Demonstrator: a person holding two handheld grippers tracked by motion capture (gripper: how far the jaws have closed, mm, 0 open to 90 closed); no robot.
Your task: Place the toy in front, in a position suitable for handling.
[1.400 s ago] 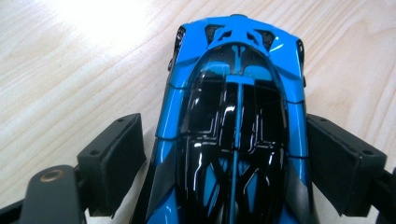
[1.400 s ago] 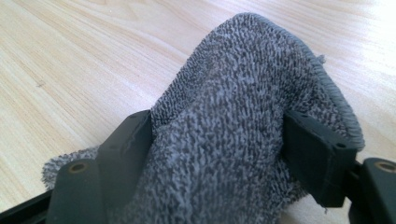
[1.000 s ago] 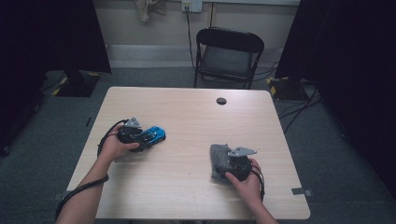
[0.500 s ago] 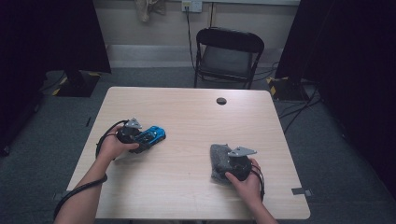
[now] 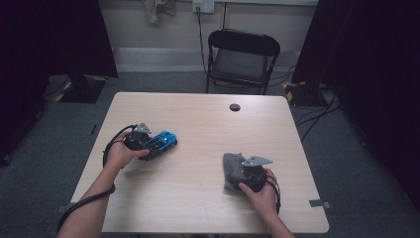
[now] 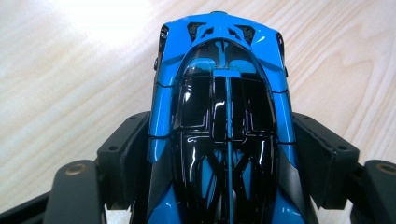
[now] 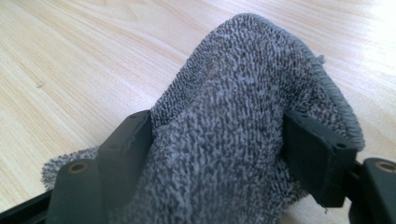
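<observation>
Blue toy car [image 6: 219,116] clamped lengthwise in left gripper [image 5: 148,143], nose pointing away

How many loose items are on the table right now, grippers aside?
2. The blue toy car sits at the table's left, clamped in the left gripper. The grey cloth lies at the right, bunched in the right gripper. The table's dark spot looks like a hole.

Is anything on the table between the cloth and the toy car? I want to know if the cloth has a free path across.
Nothing visible does. The right gripper holds the cloth, the left gripper holds the car, and bare table lies between them.
</observation>
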